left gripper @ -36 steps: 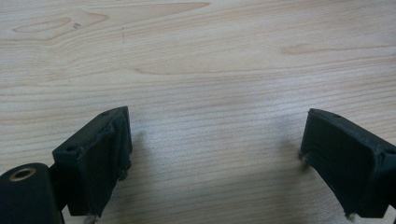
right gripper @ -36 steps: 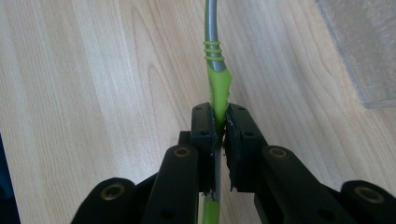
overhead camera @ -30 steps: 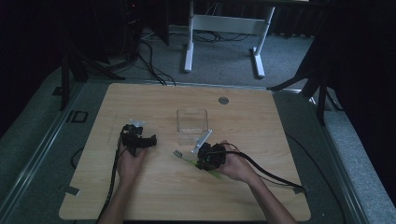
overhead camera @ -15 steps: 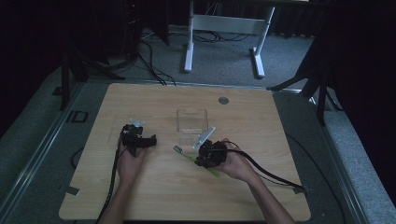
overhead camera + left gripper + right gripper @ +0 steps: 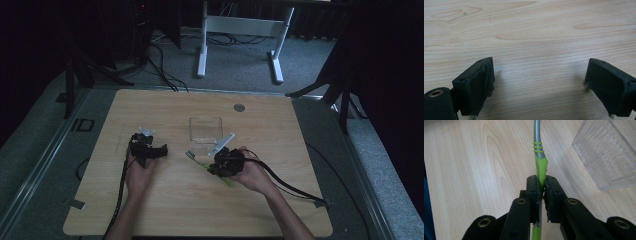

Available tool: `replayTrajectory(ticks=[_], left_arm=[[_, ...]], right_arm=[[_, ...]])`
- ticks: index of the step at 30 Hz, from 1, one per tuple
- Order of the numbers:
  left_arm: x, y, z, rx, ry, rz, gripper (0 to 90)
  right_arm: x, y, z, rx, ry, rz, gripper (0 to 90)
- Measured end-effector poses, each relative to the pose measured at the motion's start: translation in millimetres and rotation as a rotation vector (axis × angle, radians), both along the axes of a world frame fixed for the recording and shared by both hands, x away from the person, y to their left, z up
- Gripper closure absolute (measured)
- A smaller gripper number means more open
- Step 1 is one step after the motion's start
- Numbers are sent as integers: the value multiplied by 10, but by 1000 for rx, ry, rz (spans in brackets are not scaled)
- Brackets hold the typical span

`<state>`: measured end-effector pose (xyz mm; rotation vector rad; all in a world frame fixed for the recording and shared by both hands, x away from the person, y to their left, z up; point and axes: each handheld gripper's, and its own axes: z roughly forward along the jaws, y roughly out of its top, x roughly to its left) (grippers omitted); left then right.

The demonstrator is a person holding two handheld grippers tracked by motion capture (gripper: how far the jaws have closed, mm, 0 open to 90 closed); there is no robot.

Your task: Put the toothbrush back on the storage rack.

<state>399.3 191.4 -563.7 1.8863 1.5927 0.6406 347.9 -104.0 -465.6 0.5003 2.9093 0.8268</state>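
A toothbrush [image 5: 192,155] with a green and grey handle lies low over the wooden table [image 5: 280,200], its brush head pointing left. My right gripper [image 5: 216,167] is shut on the green part of the handle. In the right gripper view the toothbrush [image 5: 541,165] runs straight up from between the closed pads of my right gripper [image 5: 542,183]. A clear plastic box [image 5: 205,129] stands just beyond it, and in that same view the box [image 5: 609,157] is at the upper right. My left gripper [image 5: 162,150] rests on the table to the left, open, and in its own view the left gripper [image 5: 539,75] has bare wood between its jaws.
A small round metal disc [image 5: 239,107] sits in the tabletop near the far edge. Cables [image 5: 290,185] trail from both grippers toward the near side. A white frame [image 5: 240,30] stands on the grey floor beyond the table.
My right gripper has shifted the toothbrush slightly toward the box. The left gripper has stayed where it was.
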Motion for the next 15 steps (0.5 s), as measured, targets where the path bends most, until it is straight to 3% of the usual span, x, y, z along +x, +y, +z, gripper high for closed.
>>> replayTrajectory(ticks=[15], left_arm=[[0,0,0,0,0,0,93]], right_arm=[[8,-9,32,57,-16,-17,822]])
